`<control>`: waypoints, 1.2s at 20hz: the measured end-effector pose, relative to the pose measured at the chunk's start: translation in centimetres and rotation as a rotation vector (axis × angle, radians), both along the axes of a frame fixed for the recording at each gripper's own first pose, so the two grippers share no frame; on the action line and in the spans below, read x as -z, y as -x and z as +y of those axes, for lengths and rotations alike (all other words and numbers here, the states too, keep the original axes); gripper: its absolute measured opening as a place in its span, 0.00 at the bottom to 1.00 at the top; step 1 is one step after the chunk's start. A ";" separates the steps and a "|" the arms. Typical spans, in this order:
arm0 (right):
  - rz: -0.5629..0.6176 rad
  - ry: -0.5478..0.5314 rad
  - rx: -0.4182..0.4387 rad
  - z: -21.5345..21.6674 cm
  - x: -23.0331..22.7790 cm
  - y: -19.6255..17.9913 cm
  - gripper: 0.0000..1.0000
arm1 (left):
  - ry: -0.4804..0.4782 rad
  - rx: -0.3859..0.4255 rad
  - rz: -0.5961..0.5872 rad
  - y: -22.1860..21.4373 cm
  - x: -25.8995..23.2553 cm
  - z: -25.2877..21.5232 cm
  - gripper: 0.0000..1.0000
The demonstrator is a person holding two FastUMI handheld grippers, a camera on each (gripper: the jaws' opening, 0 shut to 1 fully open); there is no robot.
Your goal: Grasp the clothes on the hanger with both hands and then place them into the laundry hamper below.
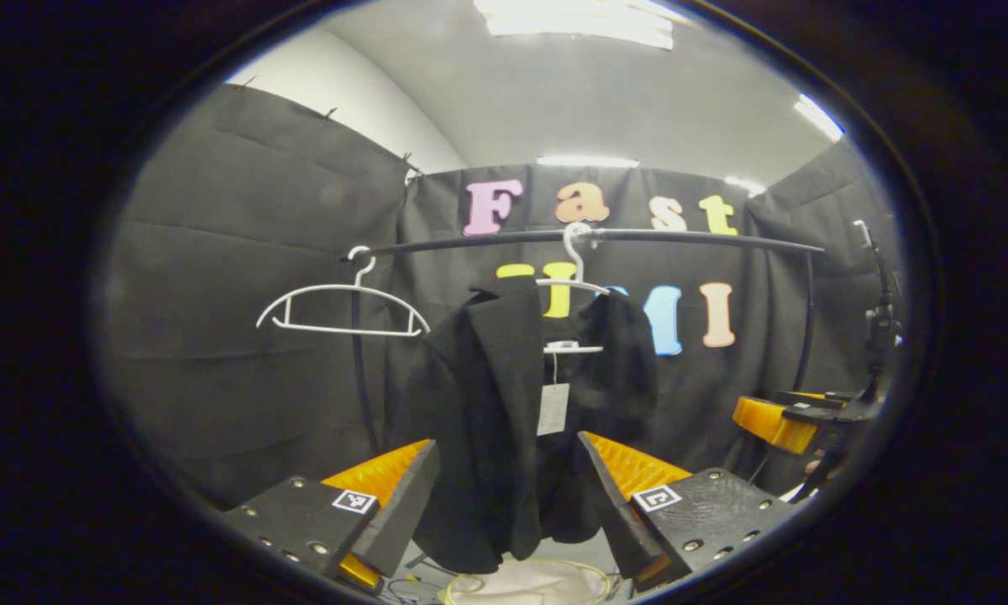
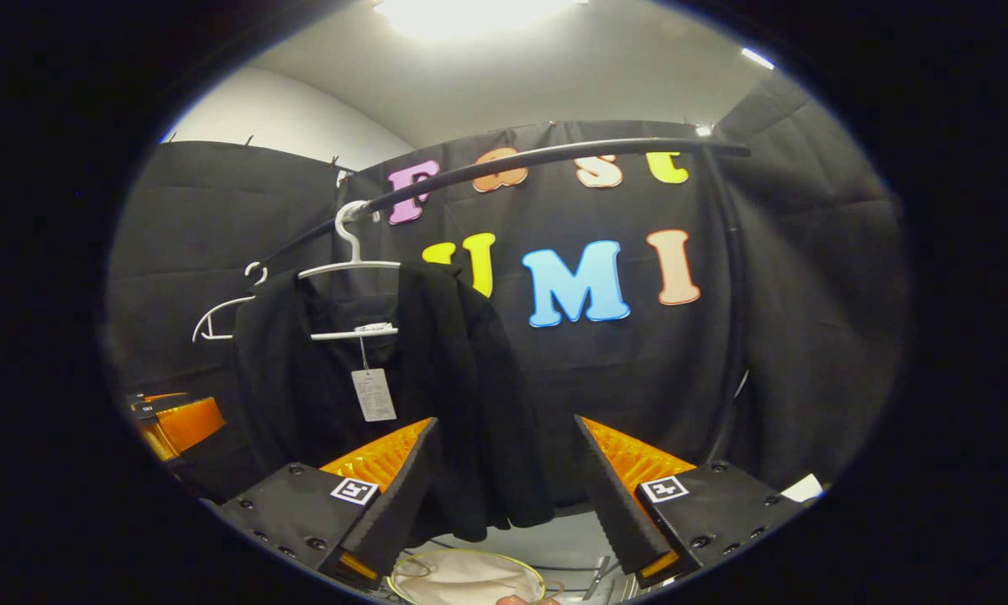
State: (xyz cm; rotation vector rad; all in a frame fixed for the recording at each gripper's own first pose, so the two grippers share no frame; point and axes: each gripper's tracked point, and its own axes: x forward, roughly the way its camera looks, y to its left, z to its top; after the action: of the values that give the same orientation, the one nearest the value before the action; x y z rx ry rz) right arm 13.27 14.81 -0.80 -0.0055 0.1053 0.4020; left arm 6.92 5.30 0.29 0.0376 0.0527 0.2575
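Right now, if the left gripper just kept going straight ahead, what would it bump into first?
Most likely the black jacket hanging on the white hanger: it sits squarely between the left gripper's open jaws. Depth is hard to judge, but nothing appears nearer.

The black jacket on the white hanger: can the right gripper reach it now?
Probably yes. The right gripper is open, the black jacket hangs straight ahead between its fingers, and nothing stands between them.
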 end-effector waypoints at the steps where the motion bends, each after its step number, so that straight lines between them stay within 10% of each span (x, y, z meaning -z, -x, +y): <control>1: 0.000 -0.001 -0.035 1.0 -0.2 -0.9 0.93 | 0.006 -0.019 -0.002 -0.8 -0.1 0.1 0.95; 12: 0.030 0.014 -0.280 10.0 0.9 -8.0 0.98 | 0.048 -0.183 -0.005 -8.5 -0.3 1.4 0.95; 24: 0.010 0.052 -0.296 14.3 1.9 -12.8 0.98 | 0.051 -0.312 0.035 -13.9 0.7 3.5 0.95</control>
State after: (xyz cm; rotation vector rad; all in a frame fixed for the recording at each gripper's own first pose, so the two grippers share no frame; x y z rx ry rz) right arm 26.10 29.13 -2.67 -0.0714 0.1257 0.6950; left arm 20.80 8.76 -0.43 -0.0171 0.1000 0.5669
